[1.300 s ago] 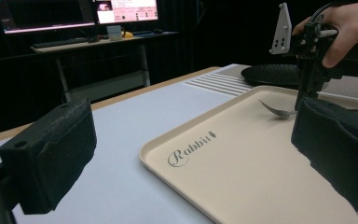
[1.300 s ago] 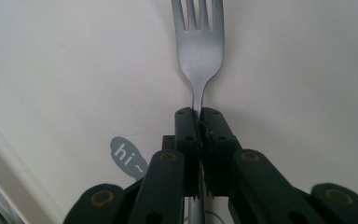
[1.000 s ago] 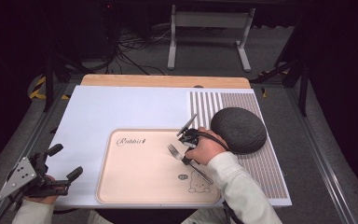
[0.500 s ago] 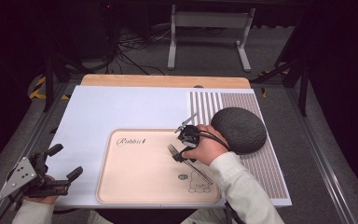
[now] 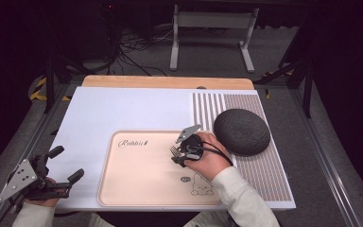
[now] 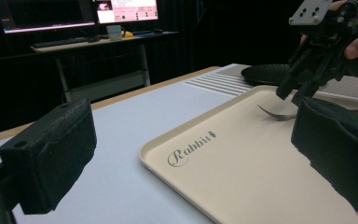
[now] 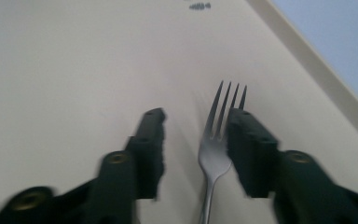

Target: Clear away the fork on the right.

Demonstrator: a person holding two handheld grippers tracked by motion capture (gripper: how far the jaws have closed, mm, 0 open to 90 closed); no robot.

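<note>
Between closing right tongs (image 7: pixel 193 154), fork (image 7: pixel 214 149) lies ungripped, handle cut off; left tongs (image 5: pixel 64 165) open, empty.

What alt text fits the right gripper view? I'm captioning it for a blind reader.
A metal fork lies on a beige tray between the two black jaws of the right hand-held gripper, close against one jaw and clear of the other. The tray's rim and pale table show at the upper right.

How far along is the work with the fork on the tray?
The fork already lies flat on the tray. In hand: the right claw straddles it, its jaws just closing, one pad beside the neck and a gap on the other side, so no grip yet. Left: closing on it and lifting. The left claw waits open off the tray.
</note>
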